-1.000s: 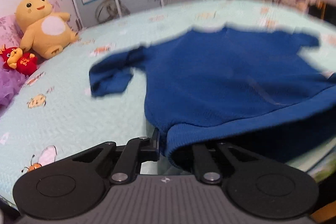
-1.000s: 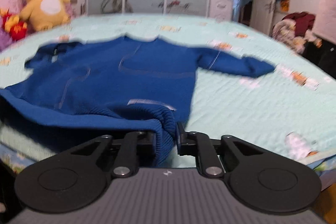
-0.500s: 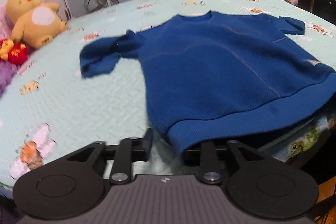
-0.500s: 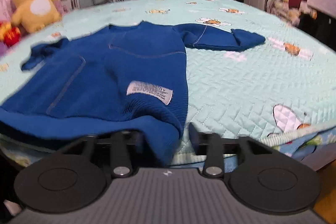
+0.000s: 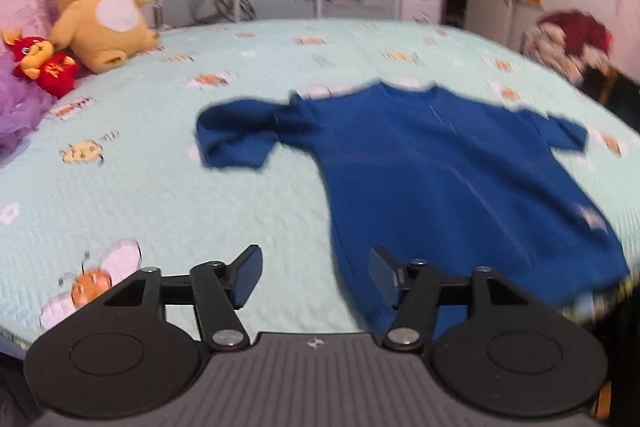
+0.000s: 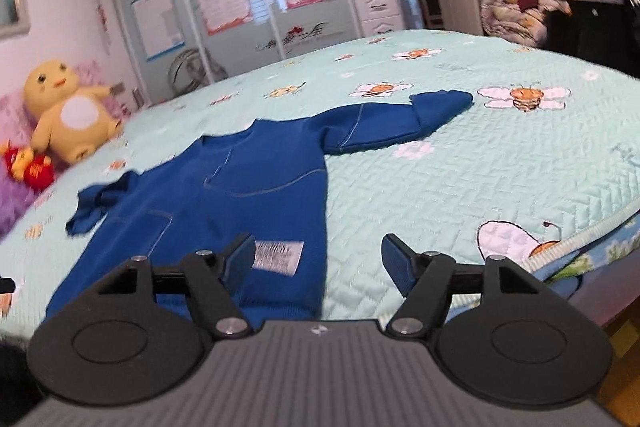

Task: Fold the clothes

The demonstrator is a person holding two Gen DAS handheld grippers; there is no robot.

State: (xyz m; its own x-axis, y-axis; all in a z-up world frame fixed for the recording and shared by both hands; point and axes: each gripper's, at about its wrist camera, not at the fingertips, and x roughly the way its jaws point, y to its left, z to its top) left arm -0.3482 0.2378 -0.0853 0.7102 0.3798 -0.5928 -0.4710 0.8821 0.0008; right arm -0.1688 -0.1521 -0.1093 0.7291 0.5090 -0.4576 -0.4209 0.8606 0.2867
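On bed point(image 5: 168, 195): blue sweater point(image 5: 452, 171) lies flat; left claw point(image 5: 314, 277), right claw point(image 6: 318, 263) both opening, nothing gripped.

Garment: dark blue knitted sweater point(image 5: 448, 171) point(image 6: 224, 195) with ribbed hem and pale seam stitching
Pose: spread flat, unfolded, neck away from the cameras, hem at the near bed edge
Sleeves: out to both sides, each doubled over at its end
Label: white tag point(image 6: 279, 255) near the hem, facing up

Matt knitted blue sweater point(image 6: 224, 187) on quilted cloth bedspread point(image 6: 460, 179).
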